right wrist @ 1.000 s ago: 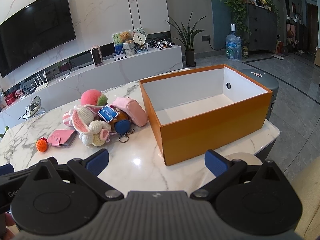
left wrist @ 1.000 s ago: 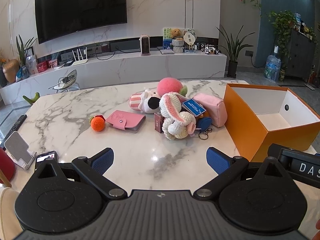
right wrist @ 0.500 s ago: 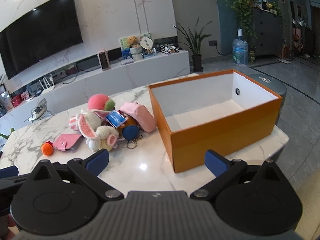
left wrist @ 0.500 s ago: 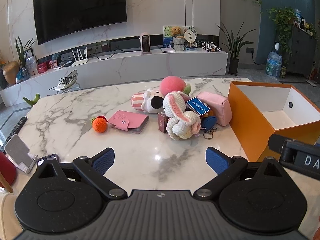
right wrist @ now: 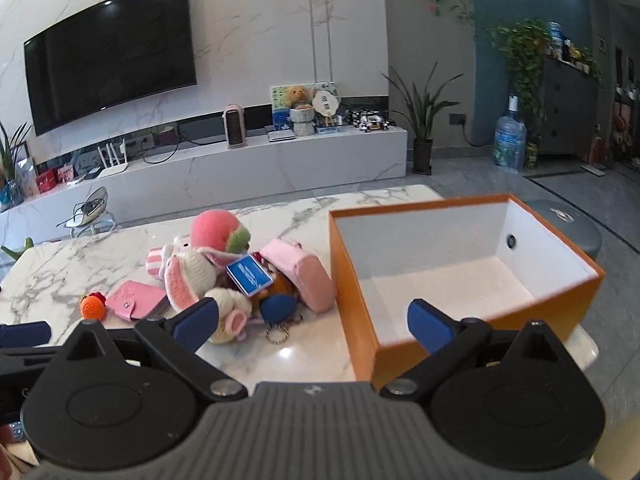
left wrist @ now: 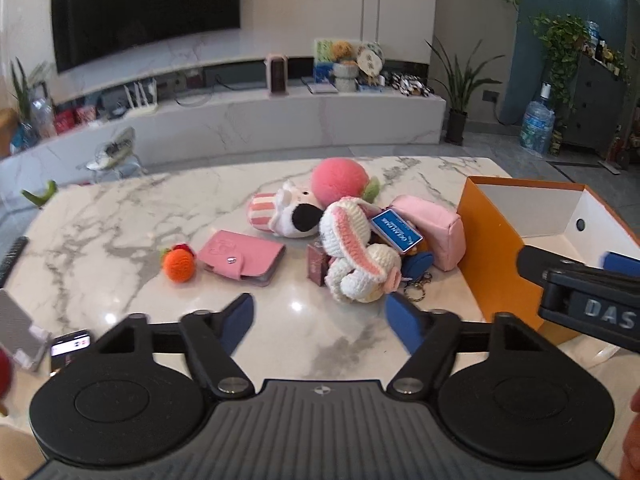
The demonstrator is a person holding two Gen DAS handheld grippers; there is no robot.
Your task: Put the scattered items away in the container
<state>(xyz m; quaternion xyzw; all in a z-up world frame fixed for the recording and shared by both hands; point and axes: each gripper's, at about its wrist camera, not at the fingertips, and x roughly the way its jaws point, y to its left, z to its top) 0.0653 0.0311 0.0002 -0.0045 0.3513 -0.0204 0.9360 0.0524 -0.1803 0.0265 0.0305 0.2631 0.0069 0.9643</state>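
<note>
Left hand-held gripper (left wrist: 320, 322): jaws apart, holding nothing. Right hand-held gripper (right wrist: 312, 326): likewise. Orange box (right wrist: 472, 344) on marble surface (left wrist: 100, 232), right side. Crochet rabbit (left wrist: 356, 248), pink pouch (left wrist: 434, 226), pink wallet (left wrist: 242, 258) (clustered just left of box).

1. The open box (left wrist: 496, 252) stands on the table (left wrist: 120, 232), right of the toy pile.
2. The crochet rabbit (left wrist: 356, 252) lies before the plush peach (left wrist: 340, 180).
3. The card wallet (left wrist: 242, 258) lies left of the rabbit, the crochet carrot (left wrist: 179, 265) further left.
</note>
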